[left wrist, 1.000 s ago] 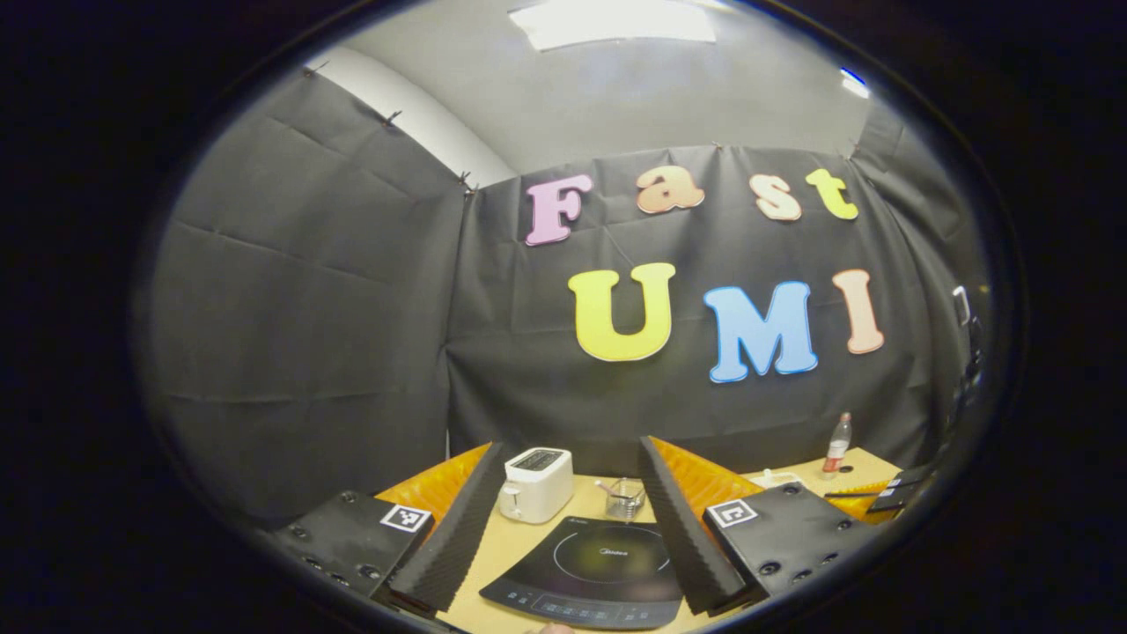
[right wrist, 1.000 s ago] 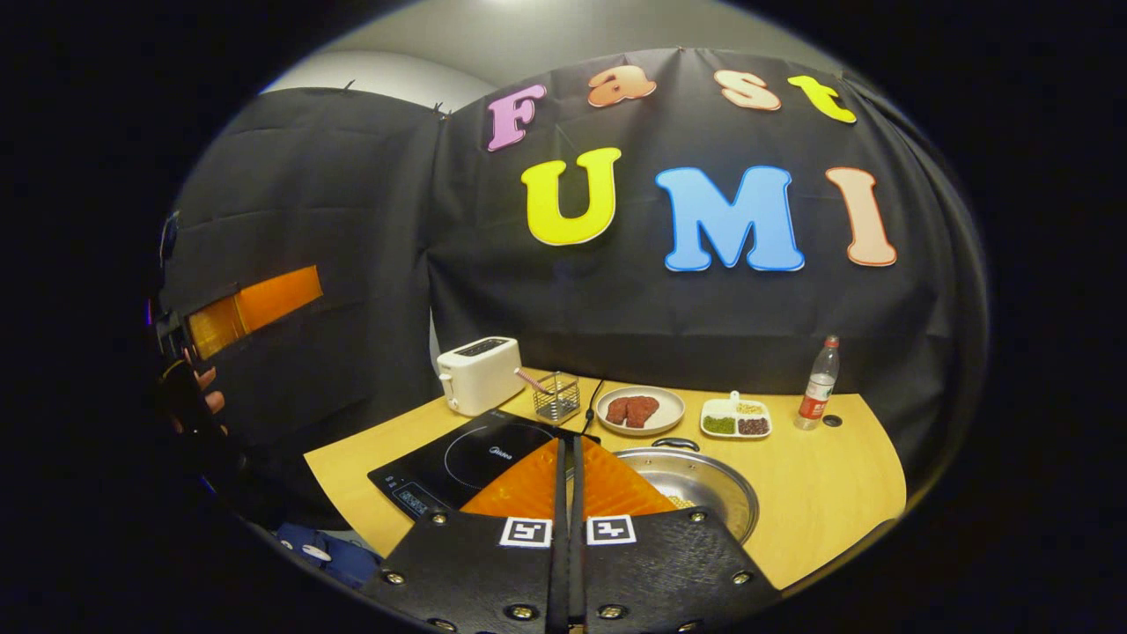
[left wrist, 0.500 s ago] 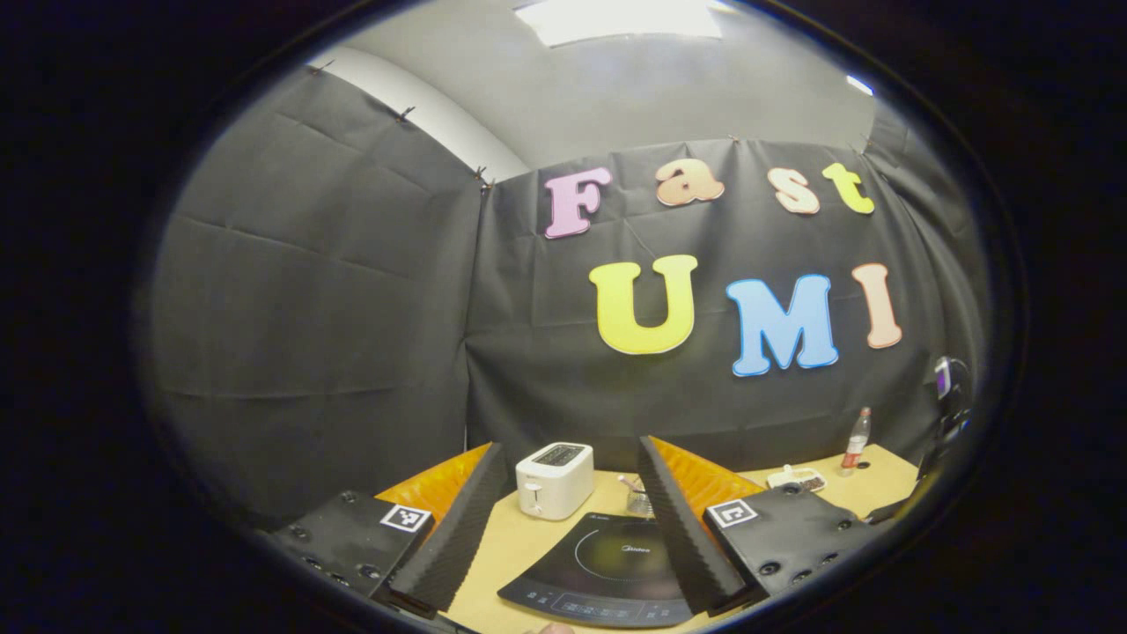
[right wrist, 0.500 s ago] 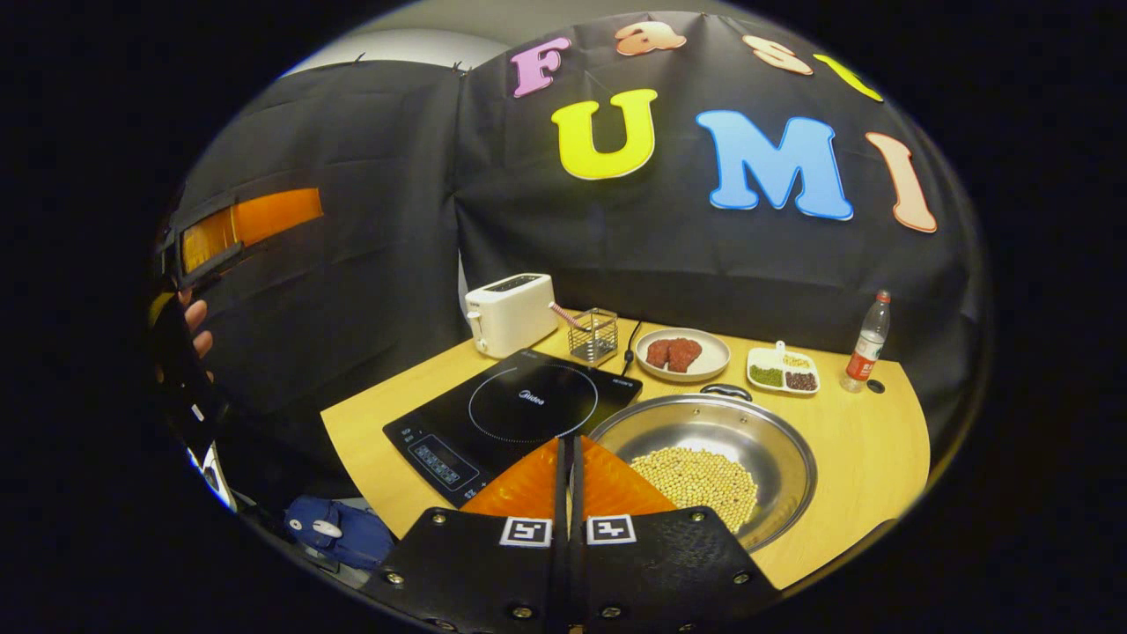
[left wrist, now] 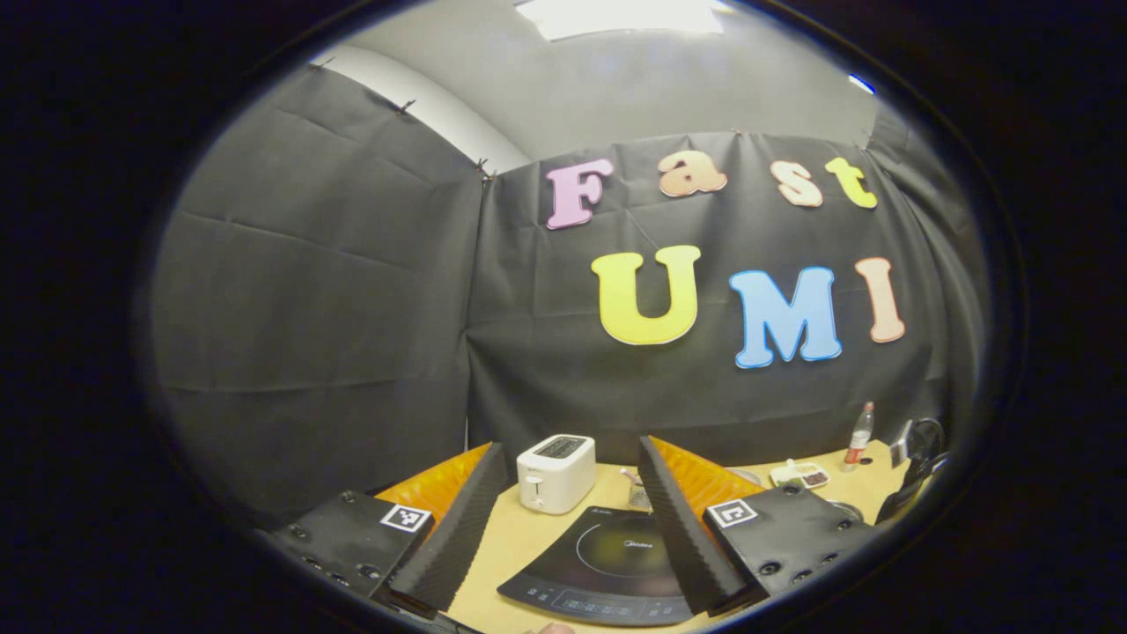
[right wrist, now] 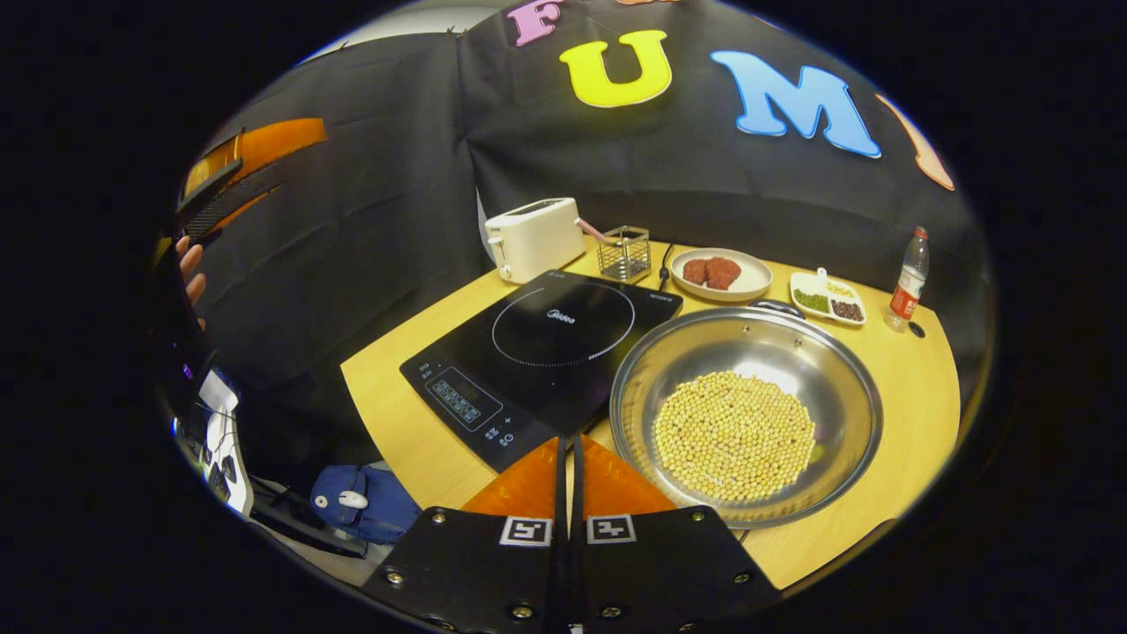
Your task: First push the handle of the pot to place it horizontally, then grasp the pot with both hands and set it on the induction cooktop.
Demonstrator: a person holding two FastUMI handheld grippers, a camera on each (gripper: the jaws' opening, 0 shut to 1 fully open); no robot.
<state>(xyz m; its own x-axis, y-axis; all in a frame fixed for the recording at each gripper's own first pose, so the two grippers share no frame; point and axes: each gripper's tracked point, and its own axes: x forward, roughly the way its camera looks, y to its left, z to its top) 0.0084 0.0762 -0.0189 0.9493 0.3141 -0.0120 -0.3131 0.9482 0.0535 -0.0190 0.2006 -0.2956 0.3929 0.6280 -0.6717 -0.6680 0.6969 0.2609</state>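
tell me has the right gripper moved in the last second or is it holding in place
Yes. In the right gripper view the right gripper, shut, has tipped down and closed in on the pot: the pot was half hidden behind its fingers and now lies open beside the induction cooktop.

A black cloth wall point(left wrist: 335, 291) stands behind the yellow wooden table point(right wrist: 916, 396), ahead of the fingers; a bright ceiling light point(left wrist: 629, 16) glows above
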